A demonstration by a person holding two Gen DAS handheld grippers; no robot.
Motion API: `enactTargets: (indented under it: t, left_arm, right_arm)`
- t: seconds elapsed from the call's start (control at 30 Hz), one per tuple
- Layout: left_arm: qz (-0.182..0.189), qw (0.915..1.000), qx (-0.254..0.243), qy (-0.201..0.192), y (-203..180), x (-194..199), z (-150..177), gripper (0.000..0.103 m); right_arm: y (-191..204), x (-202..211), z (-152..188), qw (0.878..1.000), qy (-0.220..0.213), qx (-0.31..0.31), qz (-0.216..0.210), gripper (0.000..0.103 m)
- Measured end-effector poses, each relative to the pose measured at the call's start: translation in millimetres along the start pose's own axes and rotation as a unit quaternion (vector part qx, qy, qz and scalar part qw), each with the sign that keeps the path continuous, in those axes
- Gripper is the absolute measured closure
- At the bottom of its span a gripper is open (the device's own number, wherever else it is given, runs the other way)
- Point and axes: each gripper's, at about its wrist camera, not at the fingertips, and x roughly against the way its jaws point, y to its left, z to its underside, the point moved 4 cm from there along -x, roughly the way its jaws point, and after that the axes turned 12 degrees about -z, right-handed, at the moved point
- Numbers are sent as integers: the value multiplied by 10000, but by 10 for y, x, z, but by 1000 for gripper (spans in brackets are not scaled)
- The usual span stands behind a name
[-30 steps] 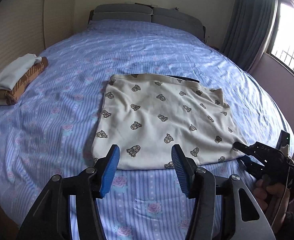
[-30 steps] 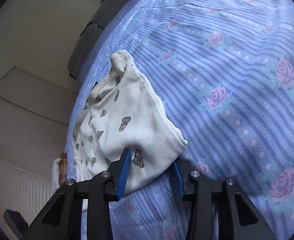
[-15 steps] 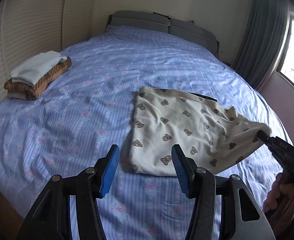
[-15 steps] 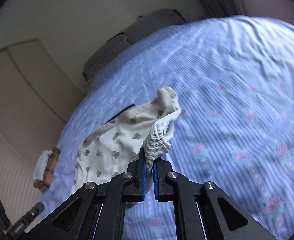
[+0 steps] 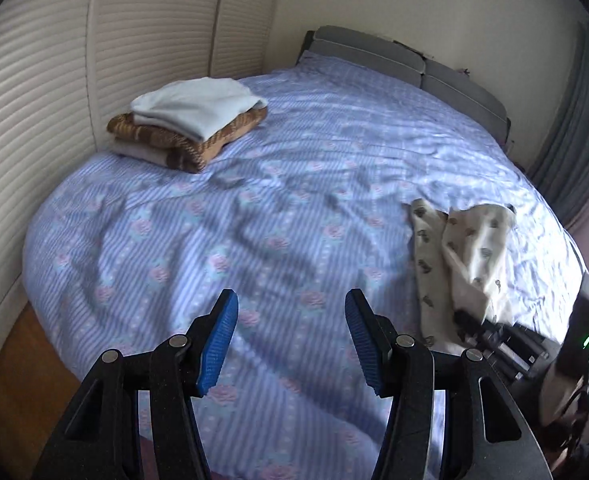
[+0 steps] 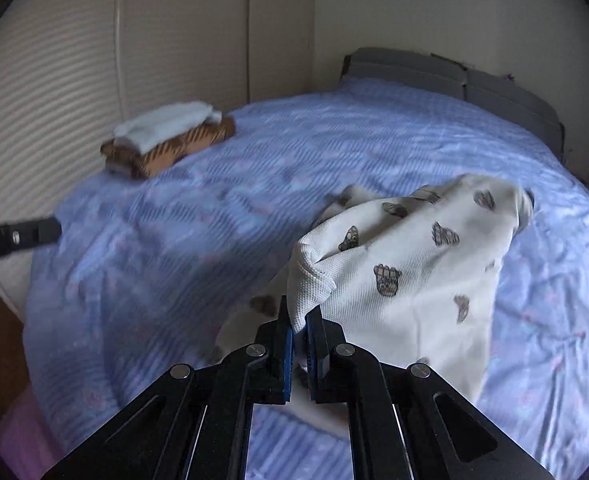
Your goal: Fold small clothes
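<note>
The cream bear-print garment (image 6: 410, 264) is lying on the right side of the bed (image 5: 254, 216), with one ribbed hem corner being lifted off the sheet. It is looking light, soft and limp, likely to drape and sag from any single pinch, so the hem corners or side seams seem the best places to grip. The right gripper (image 6: 299, 330) is clamping that corner, its jaws pressed nearly together on the fabric. The left gripper (image 5: 290, 344) is hovering over bare sheet, jaws spread wide, holding nothing. A stack of folded clothes (image 5: 190, 128) is sitting near the far left edge.
</note>
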Motion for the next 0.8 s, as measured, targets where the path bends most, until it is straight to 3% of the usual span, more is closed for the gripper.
enactTargets:
  t: [0.13, 0.3, 0.37, 0.43, 0.53, 0.57, 0.7, 0.8]
  left_arm:
    - [27, 9999, -15, 122, 31, -90, 57, 48]
    - [311, 9990, -250, 208, -183, -179, 67, 48]
    - [522, 9977, -398, 183, -356, -176, 12, 48]
    - [801, 9950, -574, 154, -547, -178, -62, 48]
    - [1570, 9835, -846, 309, -932, -269, -225, 48]
    - [1749, 9788, -998, 378, -1071, -324, -284, 48]
    - [2183, 9594, -1705, 531, -1676, -612, -534, 49]
    - [2500, 9467, -1866, 795, -2062, -885, -684, 51]
  right_arm:
    - [76, -112, 232, 9996, 248, -5, -118, 96]
    - [-29, -70, 246, 9982, 248, -287, -468, 94]
    - [-75, -26, 229, 9960, 188, -554, -682, 88]
    - [-124, 113, 235, 9929, -29, -784, -896, 71]
    - [-206, 396, 285, 9886, -488, -1002, -1009, 51]
    - [-256, 489, 320, 9876, -602, -1077, -970, 48]
    - [-575, 734, 492, 9810, -847, -1605, -687, 47]
    - [-840, 813, 574, 9745, -945, -1981, -466, 47]
